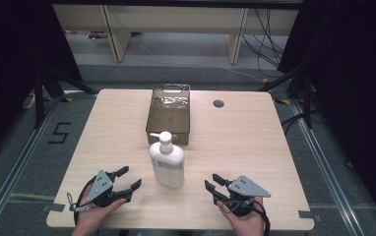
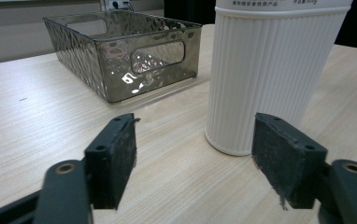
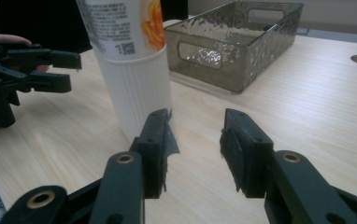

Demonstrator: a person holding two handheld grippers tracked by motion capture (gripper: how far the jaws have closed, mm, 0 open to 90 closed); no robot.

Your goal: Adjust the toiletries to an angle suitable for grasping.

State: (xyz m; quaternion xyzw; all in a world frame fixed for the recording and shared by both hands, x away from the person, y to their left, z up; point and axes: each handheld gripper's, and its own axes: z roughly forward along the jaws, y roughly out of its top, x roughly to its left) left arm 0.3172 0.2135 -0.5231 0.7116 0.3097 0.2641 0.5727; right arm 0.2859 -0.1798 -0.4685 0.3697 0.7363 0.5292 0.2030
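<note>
A white pump bottle [image 1: 166, 164] stands upright near the middle of the wooden table [image 1: 245, 142], just in front of a smoky clear plastic basket [image 1: 170, 114]. My left gripper [image 1: 128, 178] rests at the front left, open, pointing toward the bottle with nothing between its jaws. My right gripper [image 1: 212, 183] rests at the front right, also open and holding nothing. In the left gripper view the ribbed bottle [image 2: 270, 74] rises ahead to the right and the basket [image 2: 125, 51] lies beyond. The right gripper view shows the bottle [image 3: 132, 65], the basket [image 3: 235, 44] and the other gripper [image 3: 50, 70] at far left.
A round cable hole [image 1: 218, 103] sits in the table's far right part. Dark curtains flank both sides, and wooden furniture legs with cables stand on the floor beyond the far edge. A floor marking "5" [image 1: 59, 132] lies left of the table.
</note>
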